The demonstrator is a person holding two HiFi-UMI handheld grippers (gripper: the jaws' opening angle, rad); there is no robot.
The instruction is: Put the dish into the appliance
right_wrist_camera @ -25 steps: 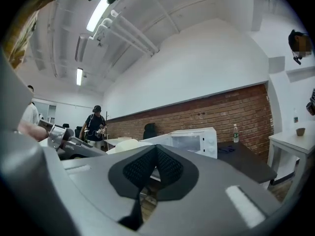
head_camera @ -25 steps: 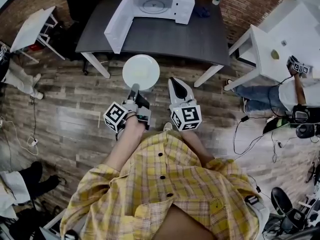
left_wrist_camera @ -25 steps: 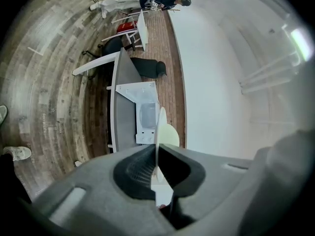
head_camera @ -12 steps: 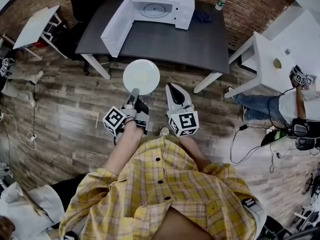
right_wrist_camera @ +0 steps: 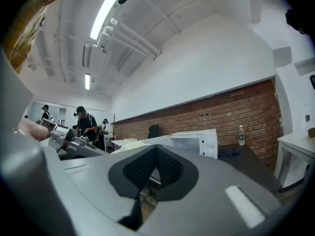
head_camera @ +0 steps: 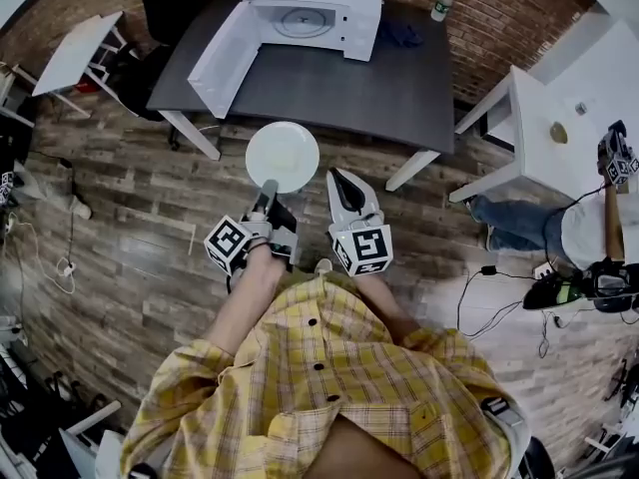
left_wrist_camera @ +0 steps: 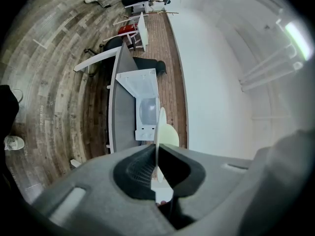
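The left tongs (head_camera: 267,188) pinch the white plate (head_camera: 283,156) by its rim, flat and short of the bench's (head_camera: 349,88) front edge, ready to slide into the open microwave (head_camera: 315,13). The right tongs (head_camera: 340,180) are pressed together, empty.

A pale round dish (head_camera: 283,156), held level at its rim, faces the open-doored white microwave (head_camera: 329,8).

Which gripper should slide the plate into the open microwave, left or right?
Left. The left gripper clamps the plate by its rim, facing the open microwave; the right gripper is shut and empty.
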